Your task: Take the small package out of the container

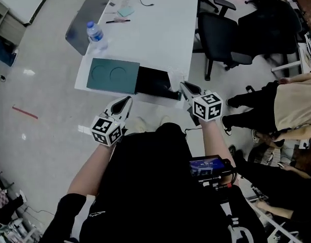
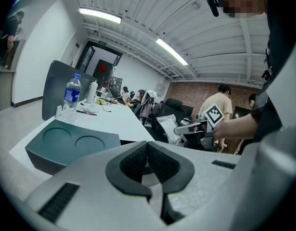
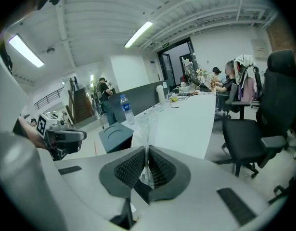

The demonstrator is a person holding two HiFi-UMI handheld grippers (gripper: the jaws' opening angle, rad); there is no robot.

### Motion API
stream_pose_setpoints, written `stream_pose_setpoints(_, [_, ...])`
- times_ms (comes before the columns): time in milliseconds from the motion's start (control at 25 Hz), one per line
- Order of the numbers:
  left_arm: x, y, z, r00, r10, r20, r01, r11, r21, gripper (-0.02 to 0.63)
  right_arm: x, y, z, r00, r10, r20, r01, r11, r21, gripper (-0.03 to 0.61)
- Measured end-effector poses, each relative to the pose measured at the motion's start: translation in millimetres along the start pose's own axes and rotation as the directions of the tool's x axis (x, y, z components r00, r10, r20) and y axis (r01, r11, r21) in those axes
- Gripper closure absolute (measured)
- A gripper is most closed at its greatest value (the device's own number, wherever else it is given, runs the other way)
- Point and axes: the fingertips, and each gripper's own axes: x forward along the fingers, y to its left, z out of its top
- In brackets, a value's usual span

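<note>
From overhead, the right gripper (image 1: 183,86) has the small package (image 1: 174,78), a clear plastic bag, pinched at its tips. The bag is just beyond them, over the right end of the black container (image 1: 154,82) on the white table (image 1: 160,29). That view does not show whether the bag is clear of the container.

The right gripper view settles the grip. The ribbed fingers (image 3: 130,166) are clenched on the bag's near edge, with film squeezed between the pads. The bag rises straight out of the fingers, its long axis running on from the tips toward the far end of the table.

Only the left gripper view gives a side look. There the bag is a crumpled sheet at the right gripper's tips, spreading above and below them. It shows against the dark chairs (image 2: 174,107) rather than against the table top.

The left gripper (image 1: 129,99) is off the table's near edge, its tips aimed at the teal lid (image 1: 113,75) ahead of them. In its own view its fingers are pressed together with nothing between them. A water bottle (image 1: 96,34) stands well beyond the lid.
</note>
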Motion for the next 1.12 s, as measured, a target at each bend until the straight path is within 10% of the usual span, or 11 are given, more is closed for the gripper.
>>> stream_pose_setpoints(1120, [40.6,-96.6,-5.0,0.997,-0.071,-0.038,0.073,0.995,0.071,0.603,-169.2,-52.6,-48.5,0.936,-0.087,0.340,0.048,0.992,0.120,0.537])
